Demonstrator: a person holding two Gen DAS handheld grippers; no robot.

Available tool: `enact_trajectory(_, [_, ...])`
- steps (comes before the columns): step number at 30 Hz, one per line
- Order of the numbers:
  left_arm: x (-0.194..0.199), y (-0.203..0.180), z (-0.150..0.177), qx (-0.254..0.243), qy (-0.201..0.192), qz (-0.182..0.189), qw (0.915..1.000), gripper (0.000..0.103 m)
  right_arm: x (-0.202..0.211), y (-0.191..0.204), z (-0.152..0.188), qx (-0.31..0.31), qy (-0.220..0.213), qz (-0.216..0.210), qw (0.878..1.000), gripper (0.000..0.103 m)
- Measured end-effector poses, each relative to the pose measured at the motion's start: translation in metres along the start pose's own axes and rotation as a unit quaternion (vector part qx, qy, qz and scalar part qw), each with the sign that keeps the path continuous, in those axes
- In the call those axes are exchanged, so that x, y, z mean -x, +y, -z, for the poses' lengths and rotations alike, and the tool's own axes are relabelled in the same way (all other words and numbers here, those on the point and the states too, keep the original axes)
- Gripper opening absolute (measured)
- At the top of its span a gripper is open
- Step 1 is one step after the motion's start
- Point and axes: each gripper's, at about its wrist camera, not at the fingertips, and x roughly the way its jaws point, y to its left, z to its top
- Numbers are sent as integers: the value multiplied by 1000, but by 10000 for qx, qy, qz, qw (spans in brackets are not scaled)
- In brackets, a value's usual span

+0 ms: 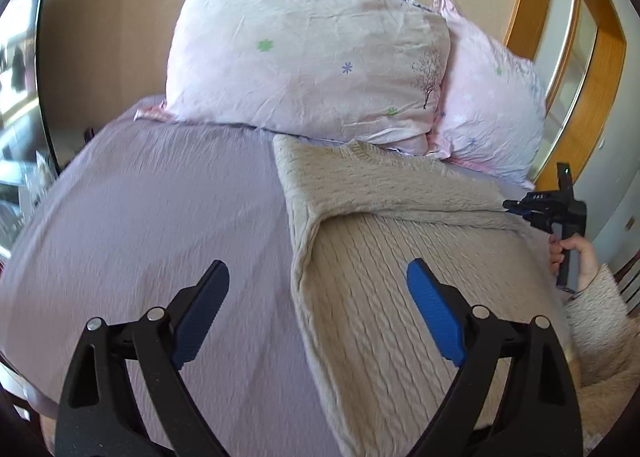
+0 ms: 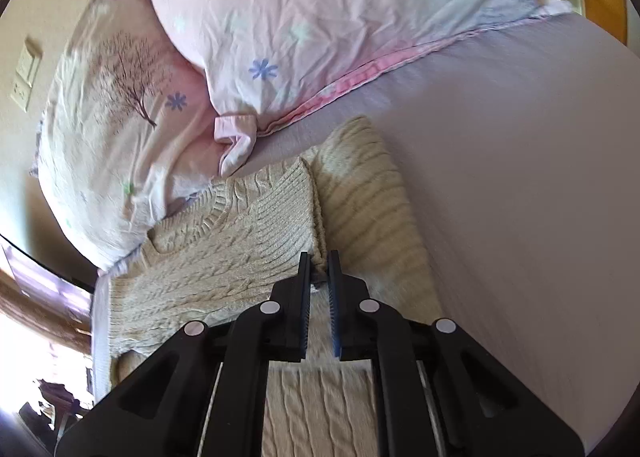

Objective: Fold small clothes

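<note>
Bright daylight, fisheye views with dark curved corners.
Window (image 2: 24,341) glare blows out the right wrist view's lower left; the bed (image 1: 160,217) shows motion blur.

Left gripper (image 1: 318,289) hangs wide open at lower centre; right gripper (image 2: 319,263), jaws nearly closed, pinches knit fabric, gripped by a hand (image 1: 576,257) at right.

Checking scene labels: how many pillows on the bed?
2. The larger pillow leans on the wall at the head of the bed; the second pillow sits to its right, partly tucked behind it. More could be hidden out of frame.
</note>
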Motion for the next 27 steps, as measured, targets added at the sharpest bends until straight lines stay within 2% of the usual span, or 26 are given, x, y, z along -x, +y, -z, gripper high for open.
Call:
enact_trajectory(1, [7, 6, 7, 37, 20, 126, 9999, 89, 13, 0, 6, 73, -36, -105, 9999, 10])
enact_trajectory(3, [18, 13, 21, 21, 86, 264, 9996, 89, 49, 1, 27, 352, -21, -641, 9973, 30])
enact_trajectory(4, [23, 15, 31, 10, 138, 377, 9992, 89, 63, 1, 35, 457, -24, -823, 9956, 56])
enact_trajectory(5, [28, 16, 40, 13, 191, 485, 9986, 89, 90, -2, 53, 666, -62, -1152, 9911, 72])
enact_trajectory(9, [33, 13, 78, 4, 559, 890, 9945, 86, 153, -18, 111, 1376, 96, -1887, 9723, 74])
enact_trajectory(11, [32, 11, 101, -35, 789, 994, 9919, 78, 170, -32, 139, 1508, 273, -2053, 9666, 76])
enact_trajectory(14, [24, 7, 125, 50, 1060, 1245, 9865, 71, 174, -65, 175, 1146, 813, -1955, 9706, 76])
enact_trajectory(17, [14, 7, 140, 185, 1194, 1447, 9821, 66, 157, -89, 191, 690, 1080, -1743, 9763, 76])
enact_trajectory(18, [11, 7, 143, 204, 1237, 1460, 9813, 65, 149, -97, 193, 492, 1153, -1808, 9755, 76])
enact_trajectory(21, [3, 8, 149, 370, 1211, 1584, 9792, 65, 129, -107, 196, 133, 1231, -2179, 9681, 76])
enact_trajectory(22, [1, 8, 149, 424, 1201, 1604, 9788, 61, 120, -107, 196, 73, 1263, -2299, 9650, 75])
enact_trajectory(24, [-4, 6, 150, 552, 1200, 1711, 9764, 51, 104, -105, 195, 24, 1318, -2539, 9582, 66])
enact_trajectory(25, [-7, 5, 150, 603, 1206, 1764, 9750, 42, 92, -101, 191, 20, 1347, -2633, 9553, 44])
enact_trajectory(26, [-9, 3, 151, 636, 1226, 1766, 9745, 28, 88, -98, 191, 58, 1383, -2766, 9509, 14])
enact_trajectory(27, [-11, 2, 151, 681, 1256, 1782, 9736, 19, 88, -91, 193, 205, 1355, -2913, 9468, 8])
